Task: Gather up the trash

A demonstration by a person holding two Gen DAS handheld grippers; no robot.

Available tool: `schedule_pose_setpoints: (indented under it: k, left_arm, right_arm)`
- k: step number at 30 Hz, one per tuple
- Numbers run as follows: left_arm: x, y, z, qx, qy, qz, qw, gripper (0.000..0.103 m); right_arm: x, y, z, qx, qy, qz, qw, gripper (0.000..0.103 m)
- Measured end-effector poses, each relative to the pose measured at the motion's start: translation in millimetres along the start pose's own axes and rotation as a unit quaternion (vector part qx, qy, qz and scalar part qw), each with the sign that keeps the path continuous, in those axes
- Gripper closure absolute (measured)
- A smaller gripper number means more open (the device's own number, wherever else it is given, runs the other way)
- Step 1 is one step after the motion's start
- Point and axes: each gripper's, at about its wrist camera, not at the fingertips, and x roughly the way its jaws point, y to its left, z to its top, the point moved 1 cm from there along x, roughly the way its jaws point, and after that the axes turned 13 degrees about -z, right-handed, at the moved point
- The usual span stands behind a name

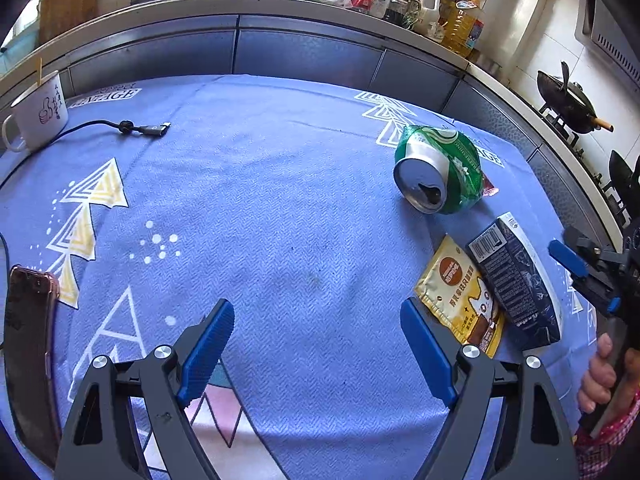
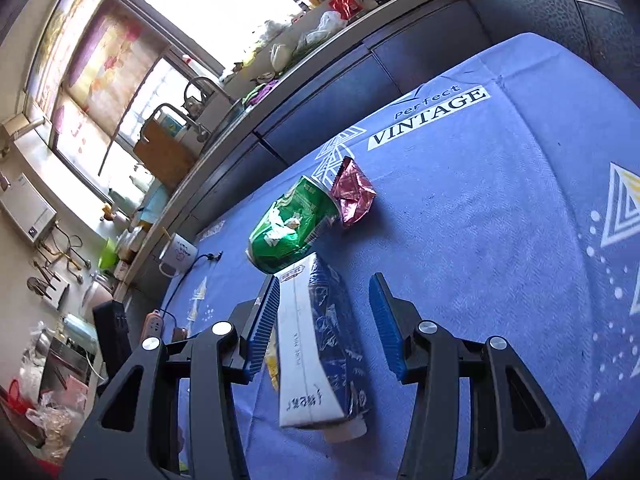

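The right tool point(image 2: 324, 320) is held wide open astride the milk carton point(image 2: 320, 344), gripping nothing; the left tool point(image 1: 316, 344) is spread open over bare blue tablecloth point(image 1: 280, 200), empty

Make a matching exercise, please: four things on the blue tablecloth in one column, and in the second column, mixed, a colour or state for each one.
Column 1:
1. crushed can
2. milk carton
3. mug
4. snack wrapper

Column 2:
a. white, standing upright at the cloth's edge
b. shiny pink-red, crumpled, beside the can
c. green, dented, lying on its side
d. dark blue and white, lying between the fingers of the open right claw

Pairs: 1-c, 2-d, 3-a, 4-b
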Motion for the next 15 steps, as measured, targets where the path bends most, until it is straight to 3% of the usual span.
schedule_pose_setpoints:
  k: [5, 9, 13, 15]
  left_arm:
    - [-3, 0, -4, 0.005, -0.002, 0.011, 0.9999, 0.018]
    - [-3, -3, -7, 0.009, 0.0, 0.019, 0.9998, 0.018]
    - [-3, -5, -11, 0.007, 0.002, 0.021, 0.9997, 0.018]
    - [-3, -6, -12, 0.008, 0.003, 0.022, 0.9997, 0.018]
  right_arm:
    - [-28, 36, -27, -0.076, -0.024, 0.03, 0.996, 0.056]
    - [-26, 64, -55, -0.132, 0.008, 0.055, 0.99, 0.056]
    - [-5, 66, -72, -0.146, 0.043, 0.019, 0.988, 0.056]
    - [-2, 54, -70, -0.133, 0.037, -0.006, 0.99, 0.059]
